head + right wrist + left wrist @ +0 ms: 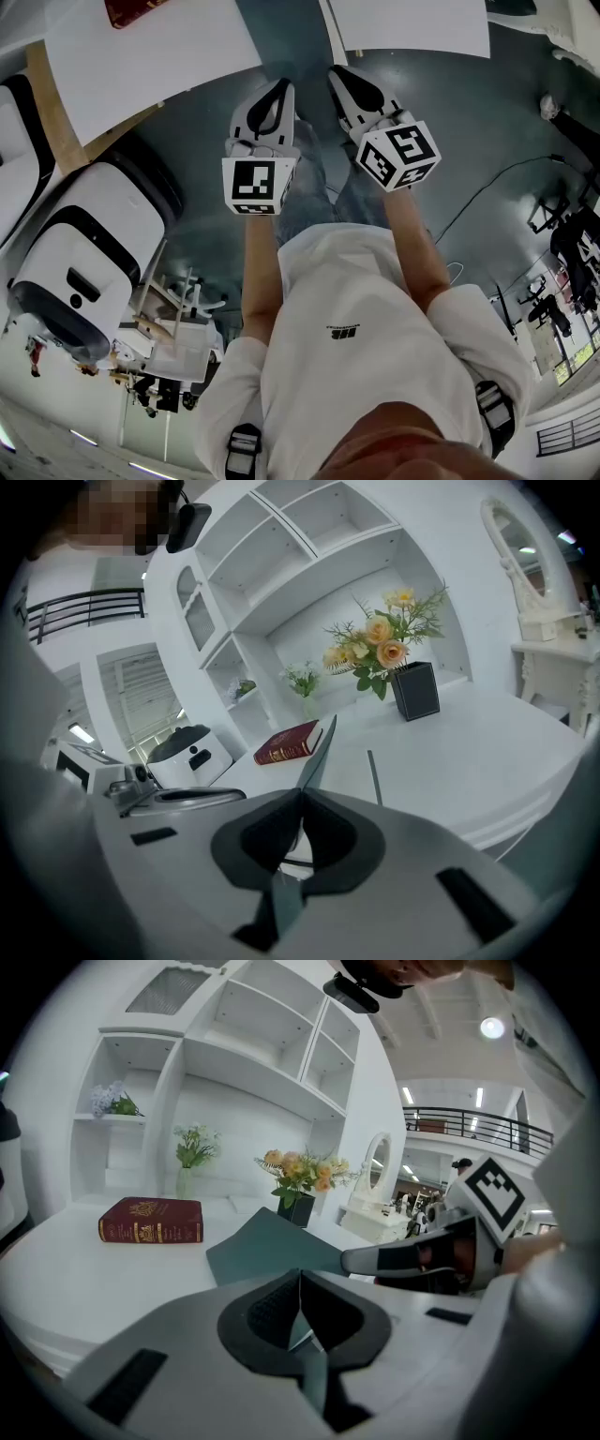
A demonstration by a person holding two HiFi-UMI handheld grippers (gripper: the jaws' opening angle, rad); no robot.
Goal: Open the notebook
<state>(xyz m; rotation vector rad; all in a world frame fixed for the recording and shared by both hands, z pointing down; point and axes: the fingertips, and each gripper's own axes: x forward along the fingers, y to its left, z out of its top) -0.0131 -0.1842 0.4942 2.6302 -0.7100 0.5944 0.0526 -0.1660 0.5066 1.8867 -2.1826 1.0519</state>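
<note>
"Dark teal notebook [281,1246]: where does it lie?"

"At the near edge of the white desk [84,1279], straight ahead of both tools; only its thin, flexible cover [321,747] shows, raised off the desk and slanting up and away; the pages are hidden below the gripper bodies."

"And the left hand-held gripper [300,1288]?"

"Jaws pressed together; the cover rises directly behind their tips and a teal sliver runs between the pads, so I judge it nipped on the cover's near edge."

"The right hand-held gripper [300,803]?"

"Pressed together too, pinching the same cover; the sheet leaves its tips edge-on and climbs away along the line the gripper points."

"So which way must the cover go?"

"From the left it shows a broad face, from the right only an edge; its plane lies along the right gripper's aim and across the left one's. Both tips sit close side by side on it, neither clearly nearer; I cannot tell which side the spine is on; the swing should carry the free edge up and over, away from the grippers."

"Anything in the way?"

"A dark red hardback book [150,1220] lies well back on the left; a black square vase of orange flowers [298,1208] stands behind; both are apart from the cover."
</note>
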